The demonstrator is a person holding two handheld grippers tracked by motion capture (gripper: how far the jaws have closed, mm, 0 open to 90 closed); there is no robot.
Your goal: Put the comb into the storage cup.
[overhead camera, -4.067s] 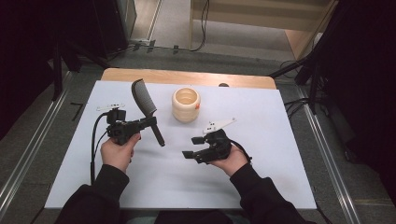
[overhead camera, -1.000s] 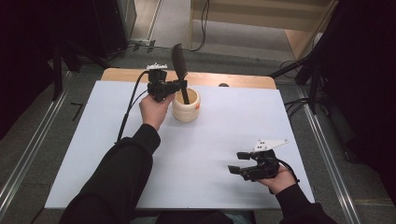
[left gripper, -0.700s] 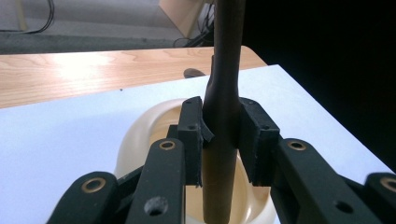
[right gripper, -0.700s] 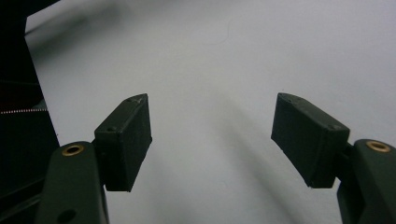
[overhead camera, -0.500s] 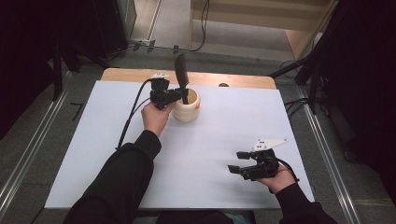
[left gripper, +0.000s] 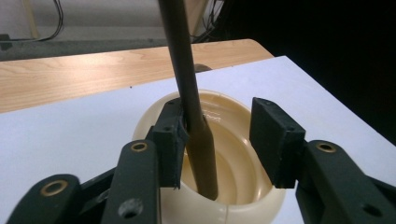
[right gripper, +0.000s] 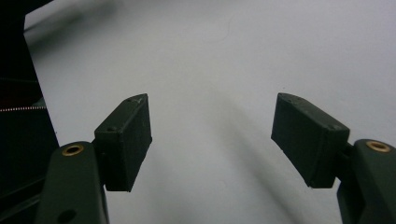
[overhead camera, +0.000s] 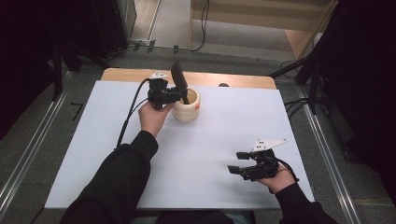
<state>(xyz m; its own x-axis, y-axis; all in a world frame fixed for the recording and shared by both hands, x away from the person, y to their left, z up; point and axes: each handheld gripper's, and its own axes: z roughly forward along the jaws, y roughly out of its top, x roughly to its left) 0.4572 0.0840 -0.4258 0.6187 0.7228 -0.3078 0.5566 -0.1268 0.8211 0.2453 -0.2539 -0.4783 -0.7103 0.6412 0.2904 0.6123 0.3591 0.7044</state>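
At twelve o'clock on the white table [overhead camera: 93,154], a cream cup [overhead camera: 187,108] stands near the far edge, a dark spatula [overhead camera: 179,80] standing in it with the handle down inside and the blade leaning up and away. The left gripper [overhead camera: 181,97] sits at the cup's nine o'clock side; in the left gripper view its jaws stand apart over the rim, the spatula's handle [left gripper: 187,93] resting against the left-hand pad [left gripper: 169,140] and clear of the other. At four o'clock, well apart from the cup, the right gripper [overhead camera: 238,162] rests low on bare table, jaws spread wide with nothing between them.
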